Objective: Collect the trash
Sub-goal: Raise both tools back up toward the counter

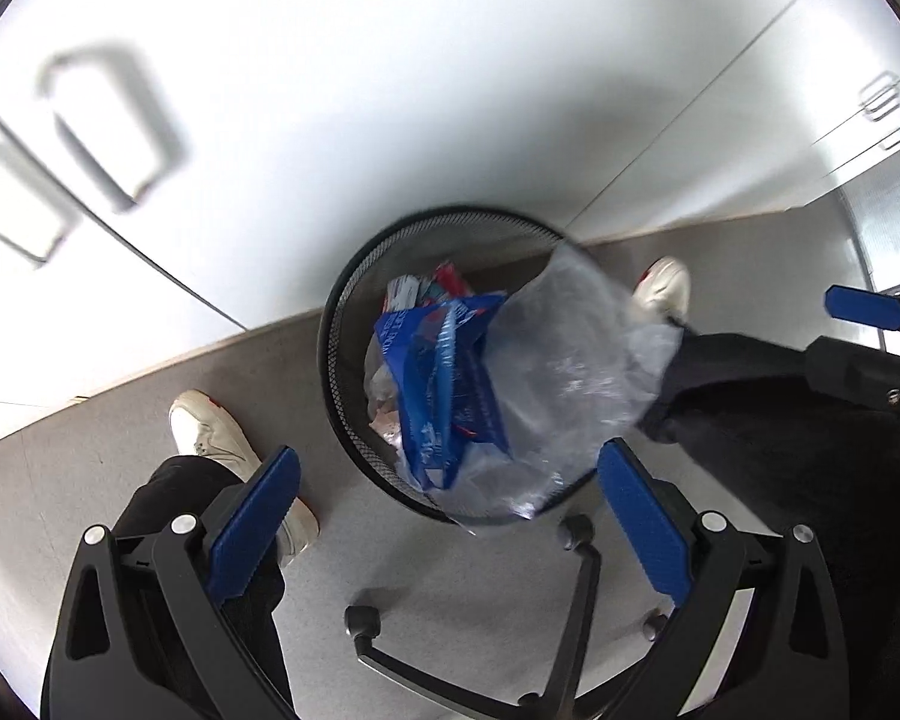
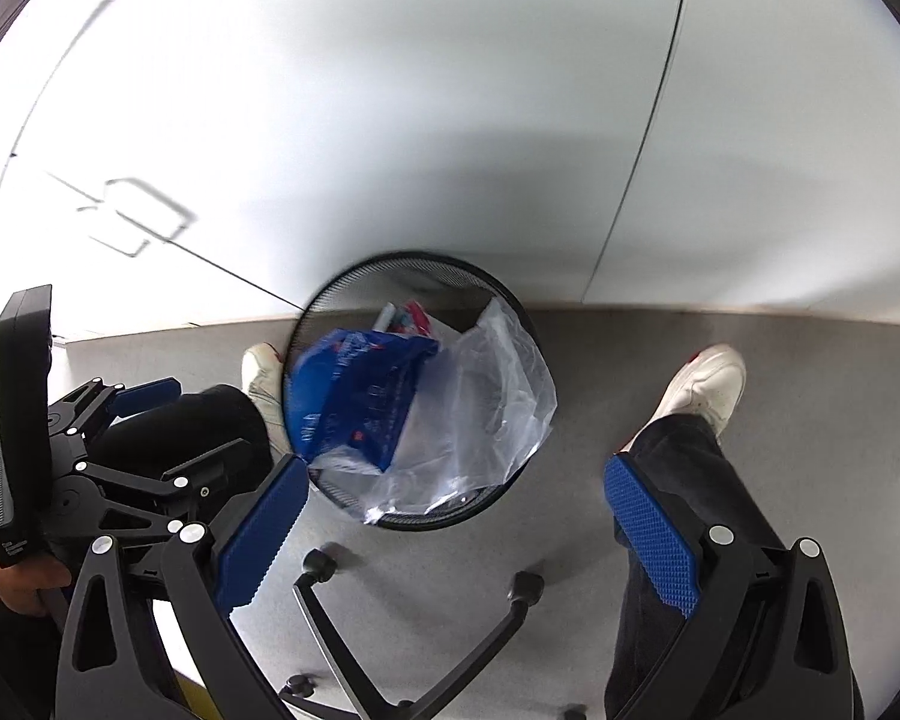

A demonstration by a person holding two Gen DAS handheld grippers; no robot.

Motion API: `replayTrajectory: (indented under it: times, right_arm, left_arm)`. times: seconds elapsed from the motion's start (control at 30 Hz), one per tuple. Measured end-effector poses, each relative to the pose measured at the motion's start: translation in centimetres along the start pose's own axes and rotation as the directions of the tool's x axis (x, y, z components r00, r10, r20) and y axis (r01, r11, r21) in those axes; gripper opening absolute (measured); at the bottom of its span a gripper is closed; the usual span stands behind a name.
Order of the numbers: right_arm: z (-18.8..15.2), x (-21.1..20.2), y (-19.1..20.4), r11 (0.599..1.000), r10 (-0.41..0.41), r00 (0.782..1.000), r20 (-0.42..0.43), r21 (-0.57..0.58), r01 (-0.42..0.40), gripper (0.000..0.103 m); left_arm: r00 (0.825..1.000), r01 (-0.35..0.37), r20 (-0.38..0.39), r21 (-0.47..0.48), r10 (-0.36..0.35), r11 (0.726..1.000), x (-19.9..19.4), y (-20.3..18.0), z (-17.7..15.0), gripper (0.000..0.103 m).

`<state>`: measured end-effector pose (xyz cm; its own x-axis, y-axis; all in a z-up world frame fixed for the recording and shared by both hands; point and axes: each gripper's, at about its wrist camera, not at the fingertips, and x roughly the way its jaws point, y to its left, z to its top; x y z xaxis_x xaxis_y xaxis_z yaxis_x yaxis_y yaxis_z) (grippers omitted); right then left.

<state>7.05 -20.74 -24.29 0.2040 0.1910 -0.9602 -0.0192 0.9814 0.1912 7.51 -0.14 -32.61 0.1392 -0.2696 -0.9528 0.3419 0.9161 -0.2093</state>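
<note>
i look almost straight down from both cameras. the largest thing is the white cabinet wall (image 1: 390,90) on the far side, with its handles blurred at the left. below it lies the grey floor (image 1: 60,480). on the floor, close to the cabinet wall, stands the black mesh bin (image 2: 354,282), round and open at the top. the trash is inside it: a clear plastic bag (image 2: 486,396) fills the right part and hangs over the right and near rim, and a blue plastic bag (image 2: 354,396) with white print lies on the left part, touching the clear one. behind them, deeper in the bin, i see a small red and white wrapper (image 2: 411,315); what it is exactly i cannot tell.

near the bin, on my side, is the black base of a chair (image 1: 576,588) with small wheels. the person's legs in dark trousers (image 2: 678,540) stand at both sides of the bin, with one white shoe (image 1: 222,438) at the left and the other white shoe (image 2: 705,387) at the right.

my left gripper (image 1: 444,534) is above the near rim of the bin, its blue fingers (image 1: 258,522) wide apart with nothing between them. my right gripper (image 2: 456,534) is the same: fingers spread fully, not touching anything, and well above the bin.
</note>
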Motion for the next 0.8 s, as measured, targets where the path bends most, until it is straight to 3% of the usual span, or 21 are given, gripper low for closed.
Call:
replayTrajectory:
  times: [0.17, 0.33, 0.67, 0.8]
  right_arm:
    - [-1.5, -5.4, 1.3, 0.999, -0.009, 0.995, 0.098, -0.03, 0.012, 0.1]
    - [-2.7, -11.0, 2.7, 0.998, -0.017, 0.977, 0.214, -0.054, 0.029, 0.1]
    - [-4.1, -20.5, 4.6, 0.995, 0.03, 0.917, 0.399, -0.102, 0.012, 0.1]
    - [-4.4, -23.9, 5.3, 0.991, 0.033, 0.887, 0.461, -0.133, 0.032, 0.1]
  left_arm:
    - [0.993, -0.026, 0.114, 0.039, 0.022, 0.999, -5.8, -1.5, -1.1, 0.099]
    - [0.968, -0.028, 0.249, 0.042, 0.017, 0.999, -12.4, -2.2, -1.4, 0.099]
    - [0.898, -0.05, 0.441, 0.095, 0.003, 0.994, -23.2, -4.7, -1.6, 0.099]
    - [0.854, -0.106, 0.521, 0.139, 0.019, 0.985, -27.4, -6.4, -1.9, 0.099]
